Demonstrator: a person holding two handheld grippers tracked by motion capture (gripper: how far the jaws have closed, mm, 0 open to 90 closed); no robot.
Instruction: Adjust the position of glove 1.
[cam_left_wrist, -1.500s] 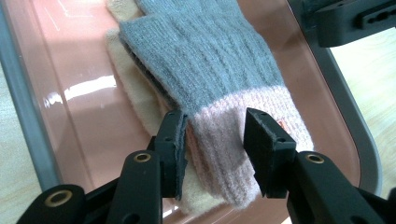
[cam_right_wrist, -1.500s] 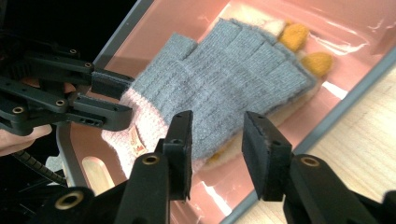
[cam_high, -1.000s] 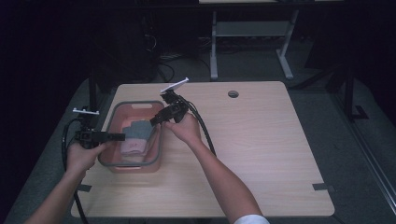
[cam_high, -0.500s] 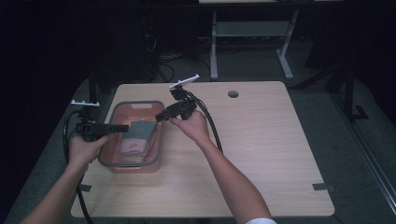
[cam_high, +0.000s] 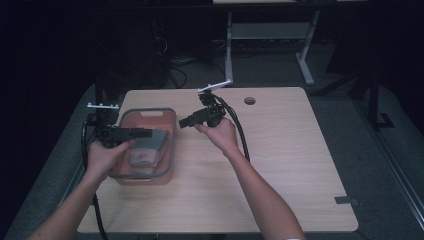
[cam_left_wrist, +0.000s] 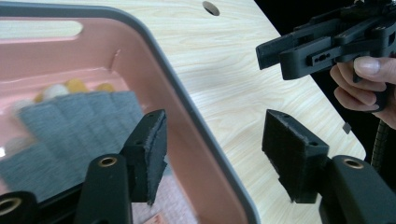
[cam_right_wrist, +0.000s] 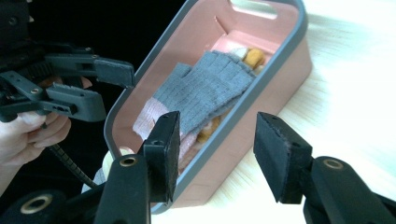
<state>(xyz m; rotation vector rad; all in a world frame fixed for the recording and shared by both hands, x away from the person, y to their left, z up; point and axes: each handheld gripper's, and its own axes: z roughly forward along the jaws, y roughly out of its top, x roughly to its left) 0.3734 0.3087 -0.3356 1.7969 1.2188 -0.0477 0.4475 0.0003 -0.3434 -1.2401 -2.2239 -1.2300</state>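
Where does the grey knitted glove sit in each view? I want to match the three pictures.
High view: grey knitted glove left of centre, inside the pink plastic bin.
Left gripper view: at left, behind the near jaw.
Right gripper view: centre, lying in the bin.
Shared landmark: the bin's grey rim.

Dim, dark surroundings in the high view; gripper views bright, glary, slightly soft.
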